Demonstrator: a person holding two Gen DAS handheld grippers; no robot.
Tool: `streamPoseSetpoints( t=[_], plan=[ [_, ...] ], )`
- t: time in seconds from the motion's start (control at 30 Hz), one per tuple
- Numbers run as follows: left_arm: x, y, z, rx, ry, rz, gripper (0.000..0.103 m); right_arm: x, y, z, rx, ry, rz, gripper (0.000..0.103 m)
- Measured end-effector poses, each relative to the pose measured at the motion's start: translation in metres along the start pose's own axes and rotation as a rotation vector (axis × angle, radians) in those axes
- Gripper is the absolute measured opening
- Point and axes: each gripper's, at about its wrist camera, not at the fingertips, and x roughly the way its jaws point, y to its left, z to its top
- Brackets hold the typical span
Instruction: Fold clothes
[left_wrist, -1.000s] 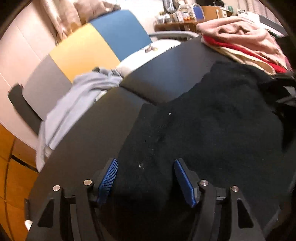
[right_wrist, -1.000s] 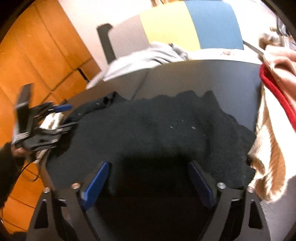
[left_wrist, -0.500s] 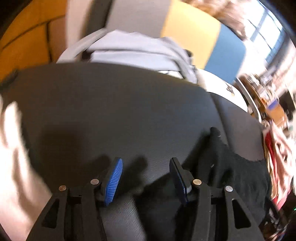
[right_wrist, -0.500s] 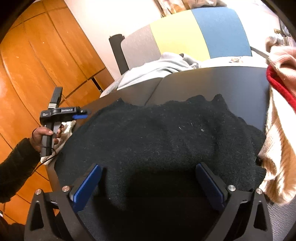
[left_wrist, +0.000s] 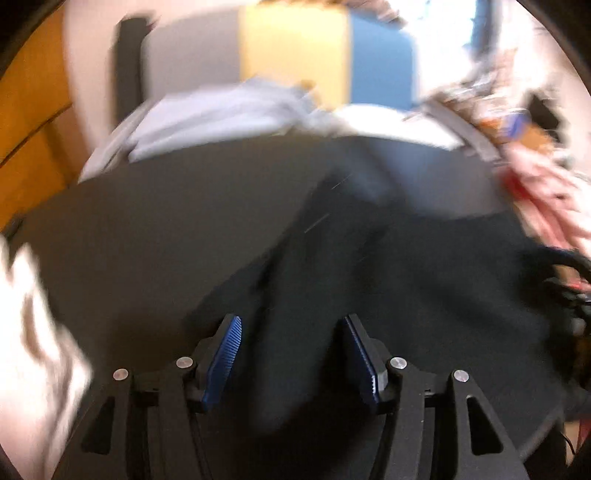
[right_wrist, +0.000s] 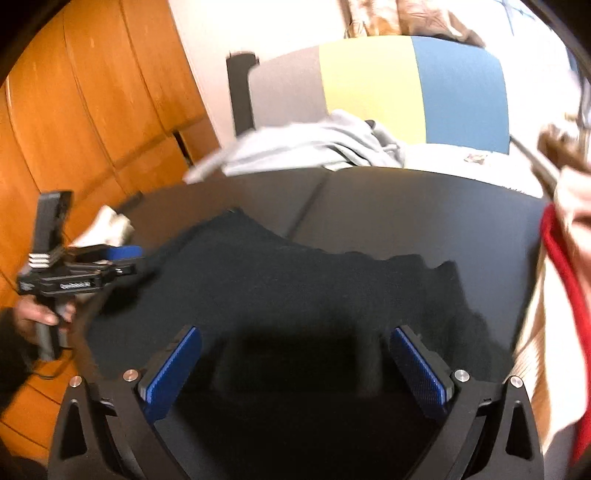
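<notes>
A black knit garment (right_wrist: 303, 280) lies spread on the dark table (right_wrist: 424, 206); it also shows in the left wrist view (left_wrist: 424, 288), which is blurred. My left gripper (left_wrist: 291, 354) is open, hovering over the garment's left part, with nothing between its blue pads. It also appears in the right wrist view (right_wrist: 122, 262), held by a hand at the garment's left end. My right gripper (right_wrist: 295, 365) is open wide over the garment's near edge, empty.
A pile of beige, pink and red clothes (right_wrist: 561, 280) sits at the table's right edge. A light grey garment (right_wrist: 314, 147) lies on a chair with grey, yellow and blue back (right_wrist: 369, 85) behind the table. Wooden cabinets (right_wrist: 92, 110) stand at left. A white cloth (left_wrist: 33, 332) is at the near left.
My left gripper has swung right, from bare table back over the black garment. The right gripper has shifted slightly and stays open above the near edge.
</notes>
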Motion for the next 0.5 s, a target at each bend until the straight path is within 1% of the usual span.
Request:
streamPoseSetpoints(
  t=[0.03,0.07,0.1,0.17,0.23,0.33,0.5],
  plan=[
    [0.001,0.005,-0.003,-0.023,-0.001,0.008,0.062,0.01,-0.006,-0.002,-0.001,0.035,-0.054,0.103],
    [-0.001,0.007,-0.007,-0.033,-0.013,0.007,0.062,0.019,-0.015,-0.008,0.017,0.06,-0.088,0.103],
    [-0.004,0.009,-0.01,-0.043,-0.026,0.007,0.062,0.024,-0.025,-0.015,0.043,0.061,-0.086,0.103],
    [-0.005,0.004,-0.013,-0.046,-0.038,0.032,0.063,0.022,-0.036,-0.02,0.088,0.032,-0.055,0.103],
    [-0.005,0.001,-0.012,-0.048,-0.046,0.059,0.066,0.023,-0.037,-0.019,0.086,0.04,-0.062,0.103],
    [0.0,-0.006,-0.011,-0.081,-0.055,0.079,0.068,0.024,-0.031,-0.019,0.055,0.046,-0.094,0.103],
    [-0.009,-0.009,-0.017,-0.088,-0.067,0.095,0.068,0.021,-0.035,-0.021,0.067,0.035,-0.082,0.103]
  ],
)
